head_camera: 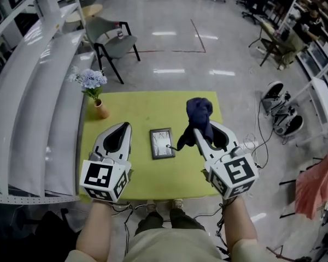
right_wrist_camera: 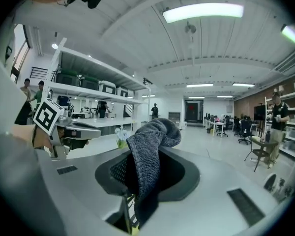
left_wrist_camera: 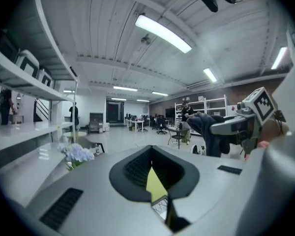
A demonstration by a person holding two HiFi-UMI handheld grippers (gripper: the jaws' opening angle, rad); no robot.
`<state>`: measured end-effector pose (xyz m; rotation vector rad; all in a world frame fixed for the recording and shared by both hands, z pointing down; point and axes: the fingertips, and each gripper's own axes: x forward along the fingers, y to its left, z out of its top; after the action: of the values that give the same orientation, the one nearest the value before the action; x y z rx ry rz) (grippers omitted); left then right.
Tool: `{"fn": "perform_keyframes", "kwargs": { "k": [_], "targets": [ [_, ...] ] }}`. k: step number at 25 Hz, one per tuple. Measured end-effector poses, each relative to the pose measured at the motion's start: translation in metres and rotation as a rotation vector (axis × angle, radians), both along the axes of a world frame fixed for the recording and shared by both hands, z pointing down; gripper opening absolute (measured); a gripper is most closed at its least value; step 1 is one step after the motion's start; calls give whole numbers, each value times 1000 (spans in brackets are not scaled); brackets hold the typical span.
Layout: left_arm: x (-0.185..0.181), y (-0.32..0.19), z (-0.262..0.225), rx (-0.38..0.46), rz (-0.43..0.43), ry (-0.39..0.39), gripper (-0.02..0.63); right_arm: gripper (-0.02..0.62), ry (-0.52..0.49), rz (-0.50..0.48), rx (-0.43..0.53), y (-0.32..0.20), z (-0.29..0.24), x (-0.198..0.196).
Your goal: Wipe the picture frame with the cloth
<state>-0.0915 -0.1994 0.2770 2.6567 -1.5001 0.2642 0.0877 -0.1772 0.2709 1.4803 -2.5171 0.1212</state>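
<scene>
A small grey picture frame (head_camera: 162, 143) lies flat on the yellow-green table (head_camera: 147, 105), between my two grippers. My right gripper (head_camera: 199, 132) hovers just right of the frame, shut on a dark blue cloth (head_camera: 198, 120) that bunches above its jaws and hangs down toward the frame's right edge. The right gripper view shows the cloth (right_wrist_camera: 150, 154) clamped between the jaws and draped over them. My left gripper (head_camera: 121, 127) hangs left of the frame, jaws together and holding nothing. Through their slit in the left gripper view I see a sliver of the frame (left_wrist_camera: 160, 207).
A small vase (head_camera: 101, 109) with pale blue flowers (head_camera: 90, 80) stands at the table's far left corner. White curved shelving (head_camera: 33, 108) runs along the left side. A chair (head_camera: 112, 42) stands beyond the table, and cables (head_camera: 254, 141) lie on the floor to the right.
</scene>
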Motion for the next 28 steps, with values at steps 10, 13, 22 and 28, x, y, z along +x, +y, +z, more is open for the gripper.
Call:
{"fn": "perform_keyframes", "kwargs": {
  "k": [10, 13, 22, 28],
  "targets": [
    [-12, 58, -80, 182, -25, -54, 8, 106, 6, 30, 158, 58, -87, 5],
    [-14, 70, -82, 196, -22, -74, 8, 106, -13, 23, 183, 69, -87, 4],
    [-14, 98, -66, 227, -18, -47, 6, 104, 3, -39, 113, 90, -55, -8],
    [-17, 95, -47, 169, -33, -70, 7, 104, 6, -43, 71, 88, -43, -12]
  ]
}}
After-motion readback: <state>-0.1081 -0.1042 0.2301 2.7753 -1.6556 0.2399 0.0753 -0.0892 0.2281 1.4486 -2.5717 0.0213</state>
